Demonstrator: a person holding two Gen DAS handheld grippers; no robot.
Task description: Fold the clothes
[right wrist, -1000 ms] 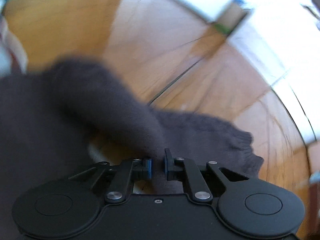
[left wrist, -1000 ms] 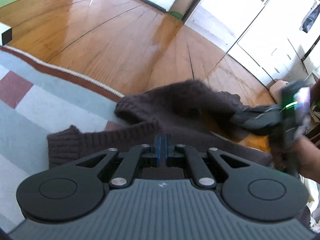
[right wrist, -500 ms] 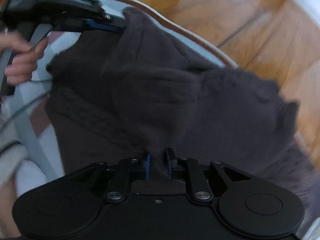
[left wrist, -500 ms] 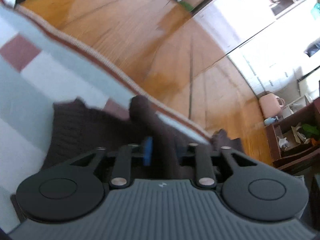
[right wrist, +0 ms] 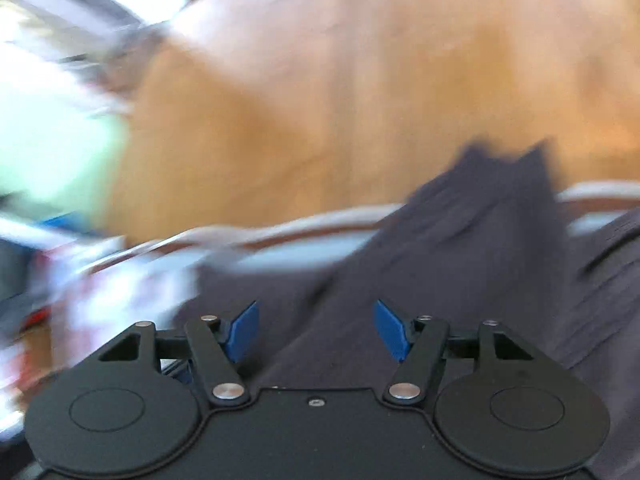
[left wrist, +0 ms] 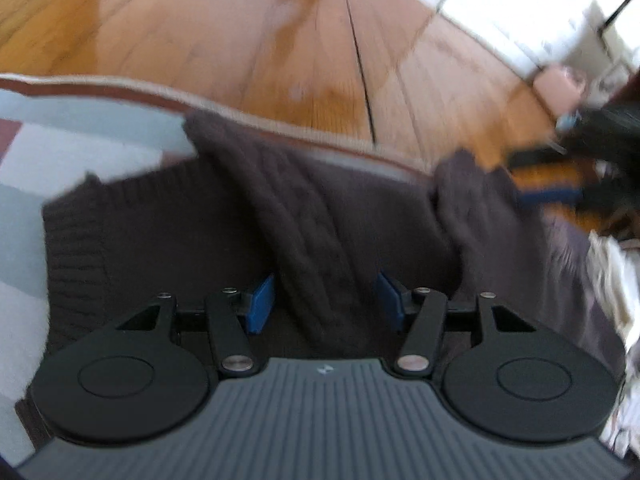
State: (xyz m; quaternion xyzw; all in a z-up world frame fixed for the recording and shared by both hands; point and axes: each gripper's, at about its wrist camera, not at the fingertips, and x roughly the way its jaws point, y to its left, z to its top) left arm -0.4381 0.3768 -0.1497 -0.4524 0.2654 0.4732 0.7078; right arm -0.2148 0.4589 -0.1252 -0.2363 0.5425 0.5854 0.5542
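A dark brown knitted sweater (left wrist: 168, 232) lies on the pale checked rug (left wrist: 80, 148). One cable-knit sleeve (left wrist: 280, 208) runs back over its body, straight away from my left gripper (left wrist: 326, 300). That gripper stands open, its blue pads (left wrist: 262, 304) on either side of the sleeve and apart from it. In the blurred right wrist view my right gripper (right wrist: 316, 330) is also open above the sweater (right wrist: 460, 264), with nothing between its fingers. The right gripper shows as a dark blur (left wrist: 580, 168) at the right of the left wrist view.
The rug's brown and white border (left wrist: 280, 124) runs across, with polished wooden floor (left wrist: 280, 28) beyond it. White cabinets (left wrist: 560, 12) and a pink object (left wrist: 556, 84) stand far right. Pale cloth (left wrist: 612, 280) lies at the right edge.
Both grippers have let go of the sweater and opened wide. The sleeve now lies folded over the body on the rug. The right gripper has swung away, blurring its view.
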